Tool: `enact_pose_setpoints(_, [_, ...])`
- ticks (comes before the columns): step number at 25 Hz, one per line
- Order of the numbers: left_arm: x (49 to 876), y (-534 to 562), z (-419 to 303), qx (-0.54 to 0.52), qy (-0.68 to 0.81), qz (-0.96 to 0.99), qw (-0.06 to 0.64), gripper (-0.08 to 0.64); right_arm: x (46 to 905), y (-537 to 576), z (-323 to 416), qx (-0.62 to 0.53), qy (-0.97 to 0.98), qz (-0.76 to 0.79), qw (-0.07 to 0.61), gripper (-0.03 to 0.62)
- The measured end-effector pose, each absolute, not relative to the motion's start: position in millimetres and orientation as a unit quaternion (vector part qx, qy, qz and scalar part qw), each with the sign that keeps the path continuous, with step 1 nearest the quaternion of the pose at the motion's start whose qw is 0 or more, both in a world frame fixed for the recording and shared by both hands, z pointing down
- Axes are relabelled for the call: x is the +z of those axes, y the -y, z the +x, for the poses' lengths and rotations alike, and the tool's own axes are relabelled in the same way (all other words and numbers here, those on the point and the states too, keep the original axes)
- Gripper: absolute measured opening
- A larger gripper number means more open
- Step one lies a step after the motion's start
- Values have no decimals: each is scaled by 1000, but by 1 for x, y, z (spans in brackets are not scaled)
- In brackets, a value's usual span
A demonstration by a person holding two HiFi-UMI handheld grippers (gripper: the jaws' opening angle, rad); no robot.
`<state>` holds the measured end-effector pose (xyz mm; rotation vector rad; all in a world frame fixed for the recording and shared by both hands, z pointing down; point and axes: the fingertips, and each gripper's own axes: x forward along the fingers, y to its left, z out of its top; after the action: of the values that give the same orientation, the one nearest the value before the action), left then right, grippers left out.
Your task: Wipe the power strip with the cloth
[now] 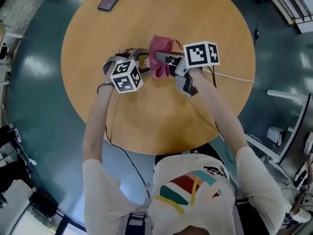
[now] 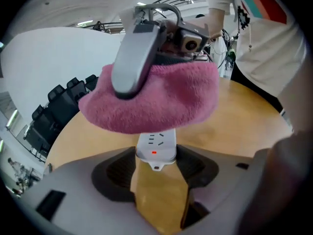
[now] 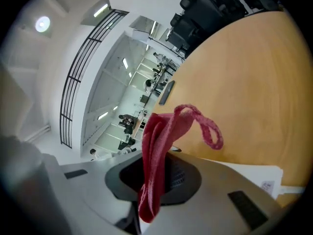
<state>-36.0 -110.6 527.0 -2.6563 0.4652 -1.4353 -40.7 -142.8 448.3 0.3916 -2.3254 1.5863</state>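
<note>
From above, my left claw (image 1: 129, 57) and right claw (image 1: 168, 61) meet near the middle of the round tabletop (image 1: 161, 121), the pink cloth (image 1: 159, 50) bunched between them. Along my left claw (image 2: 156, 164), the jaws stand wide apart, and the white end of the power strip (image 2: 155, 145) lies flat between their tips; the cloth (image 2: 161, 102) is draped over the rest of it. Along my right claw (image 3: 152, 182), the jaws are clamped on a fold of the cloth (image 3: 161, 136), whose loop sticks out above the wood.

Fuzzy cloth (image 2: 161, 102), glossy plastic power strip (image 2: 156, 146)
</note>
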Motion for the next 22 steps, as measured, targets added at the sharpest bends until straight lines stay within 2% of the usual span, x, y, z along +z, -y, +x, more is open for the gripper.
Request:
enact_pose_setpoints(4, [527, 109, -55, -451, -144, -880, 19, 299, 476, 138, -68, 562, 791, 160, 183, 40])
enact_pose_setpoints(8, [529, 111, -52, -445, -134, -886, 12, 298, 503, 139, -63, 511, 797, 206, 248, 40])
enact_pose_setpoints(16, [530, 110, -52, -430, -127, -894, 12, 298, 509, 141, -59, 494, 797, 223, 266, 40])
enact_pose_setpoints(22, [528, 110, -88, -428, -131, -894, 11, 296, 508, 141, -49, 467, 795, 246, 300, 40])
